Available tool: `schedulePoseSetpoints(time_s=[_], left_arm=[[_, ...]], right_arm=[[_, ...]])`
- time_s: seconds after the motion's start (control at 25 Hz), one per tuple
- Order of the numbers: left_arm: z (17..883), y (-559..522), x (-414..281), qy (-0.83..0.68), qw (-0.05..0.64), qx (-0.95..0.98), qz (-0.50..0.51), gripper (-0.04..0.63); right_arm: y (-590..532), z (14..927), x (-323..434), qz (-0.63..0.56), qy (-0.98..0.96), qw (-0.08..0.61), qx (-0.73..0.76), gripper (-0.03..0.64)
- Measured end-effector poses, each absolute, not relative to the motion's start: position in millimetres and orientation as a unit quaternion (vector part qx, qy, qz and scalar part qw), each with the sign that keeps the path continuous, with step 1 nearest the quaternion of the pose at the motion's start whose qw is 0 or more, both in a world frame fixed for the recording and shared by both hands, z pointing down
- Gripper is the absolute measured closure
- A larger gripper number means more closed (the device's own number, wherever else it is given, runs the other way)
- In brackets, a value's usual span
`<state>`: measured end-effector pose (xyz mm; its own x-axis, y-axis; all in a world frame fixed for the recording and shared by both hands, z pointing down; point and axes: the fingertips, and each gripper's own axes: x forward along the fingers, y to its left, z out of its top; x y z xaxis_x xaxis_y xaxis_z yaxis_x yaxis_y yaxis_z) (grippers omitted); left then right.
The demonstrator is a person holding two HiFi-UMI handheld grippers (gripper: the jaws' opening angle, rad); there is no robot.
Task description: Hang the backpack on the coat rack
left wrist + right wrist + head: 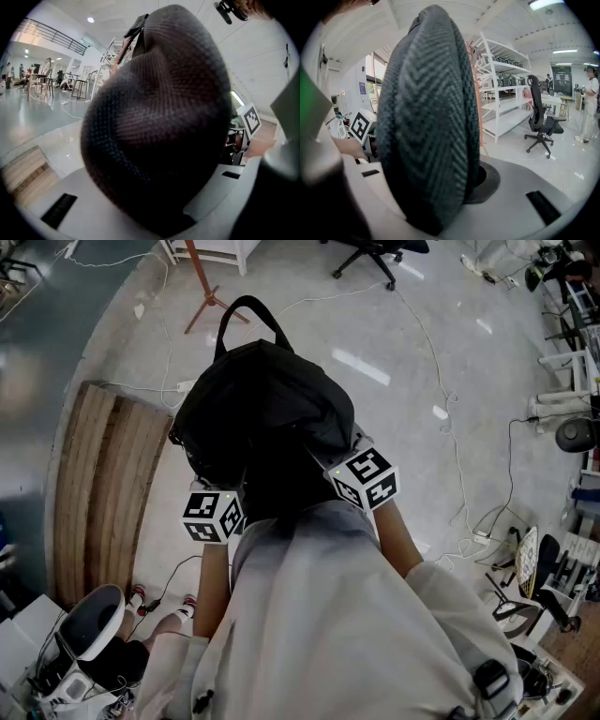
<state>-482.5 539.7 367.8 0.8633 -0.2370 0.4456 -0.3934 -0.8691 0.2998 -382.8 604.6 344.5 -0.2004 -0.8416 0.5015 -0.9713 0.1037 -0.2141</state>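
A black backpack [258, 418] hangs in the air in front of me, its carry loop [249, 307] pointing up and away. My left gripper [214, 512] holds its near left side and my right gripper [364, 476] its near right side; the fingertips are buried in the fabric. In the left gripper view the dark woven backpack [154, 122] fills the space between the jaws. The right gripper view shows a grey fold of the backpack [429, 122] pinched the same way. The coat rack [202, 287], a reddish-brown pole on splayed feet, stands just beyond the bag.
A low wooden platform [94, 493] lies on the floor at left. Cables [450, 427] trail across the pale floor. An office chair [375, 254] stands far ahead, and white shelving [501, 93] is beside the rack. Cluttered equipment [534, 577] sits at right.
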Motion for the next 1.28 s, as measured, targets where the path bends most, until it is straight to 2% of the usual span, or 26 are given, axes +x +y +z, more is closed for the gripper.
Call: schedulePoseSetpoints(time_s=[0.32, 0.84, 1.28], left_arm=[[368.6, 524.9, -435.8, -0.176, 0.191, 0.944, 0.203, 0.477], [344.5, 509.8, -327.6, -0.171, 0.143, 0.950, 0.218, 0.471], [322.8, 498.1, -255.6, -0.159, 0.114, 0.964, 0.179, 0.469]], right_arm=[[590.1, 344.1, -335.7, 0.252, -0.737, 0.127, 0.615, 0.488], [583.5, 327.3, -228.4, 0.244, -0.743, 0.088, 0.617, 0.471], [576.2, 306.6, -157.6, 0.214, -0.752, 0.080, 0.619, 0.466]])
